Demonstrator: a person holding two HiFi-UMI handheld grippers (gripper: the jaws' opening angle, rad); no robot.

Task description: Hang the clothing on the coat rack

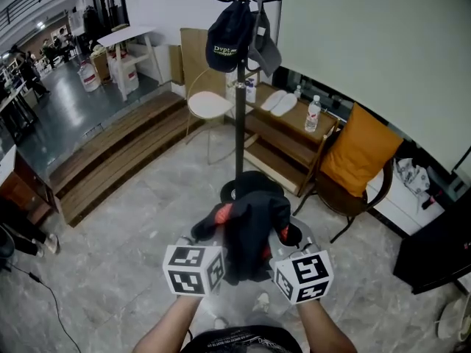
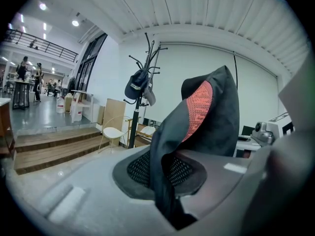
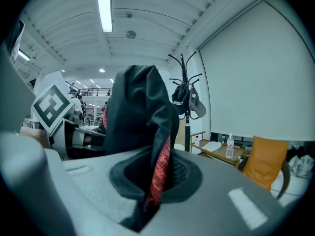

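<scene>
"What have they got hold of?"

"A dark garment (image 1: 254,223) with a red patterned strip. It's bunched up between the two tools, out in front of the person and well short of the coat rack (image 1: 240,101). What kind of garment it is I can't tell, it's all folds."

"And the jaws?"

"On the left gripper (image 2: 170,195) they're nearly together, with cloth pinched in the narrow slit. The right gripper (image 3: 147,195) is the same, clamped on a fold, and the red strip runs down into the gap. From above, the cloth buries both sets of fingertips and only the marker cubes (image 1: 193,269) show."

"The rack?"

"An upright pole, with its top hooks cut off in the head view. A navy cap (image 1: 228,28) and a grey cap (image 1: 266,44) hang on it. The garment partly hides its round base (image 1: 254,181)."

"Room to move?"

"There's open stone floor (image 1: 132,234) between the person and the pole. Wooden steps (image 1: 110,160) border it on the left. A white chair (image 1: 208,105) stands just beside the pole, and a low wooden bench (image 1: 291,127) carrying a bottle (image 1: 314,114) sits behind it. An orange-cushioned chair (image 1: 358,153) is near on the right."
</scene>
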